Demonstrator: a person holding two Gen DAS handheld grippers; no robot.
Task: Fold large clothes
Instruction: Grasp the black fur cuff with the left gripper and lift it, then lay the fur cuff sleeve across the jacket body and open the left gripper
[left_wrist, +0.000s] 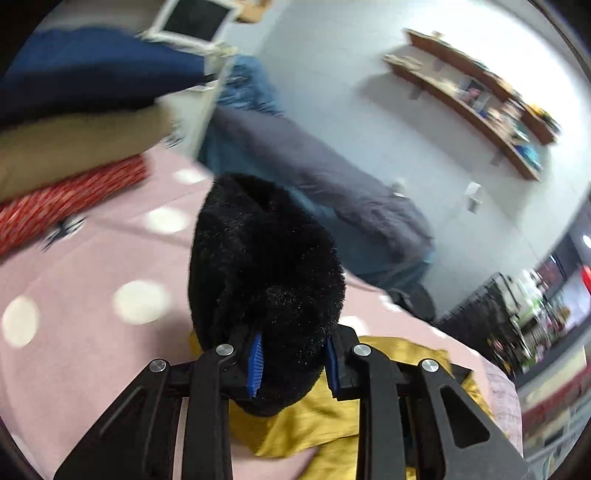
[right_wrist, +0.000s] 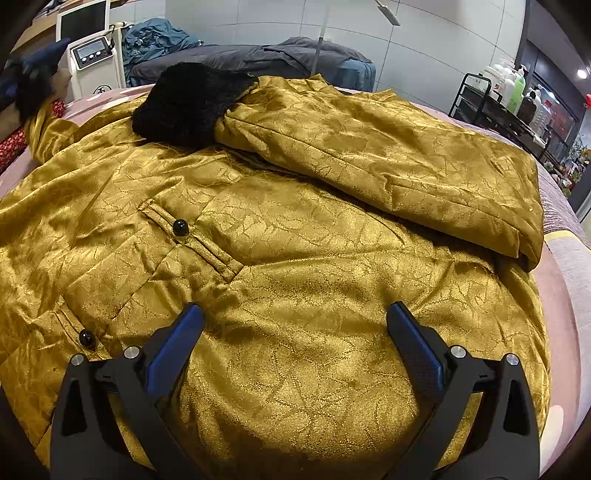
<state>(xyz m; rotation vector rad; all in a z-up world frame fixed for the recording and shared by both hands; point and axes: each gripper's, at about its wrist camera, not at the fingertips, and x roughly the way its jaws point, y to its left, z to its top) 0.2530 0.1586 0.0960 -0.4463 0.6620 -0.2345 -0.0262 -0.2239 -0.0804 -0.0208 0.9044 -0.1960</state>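
A gold patterned coat lies spread over a pink spotted bed cover. Its right sleeve is folded across the body and ends in a black fur cuff. My left gripper is shut on the other black fur cuff, held up off the bed with gold cloth hanging below it. That lifted cuff shows blurred at the far left of the right wrist view. My right gripper hovers open just above the coat's lower back, nothing between its fingers.
A stack of folded clothes sits on the bed at the left. Behind stand a white machine with a screen, a second bed with dark covers and a black trolley with bottles. Wall shelves hang opposite.
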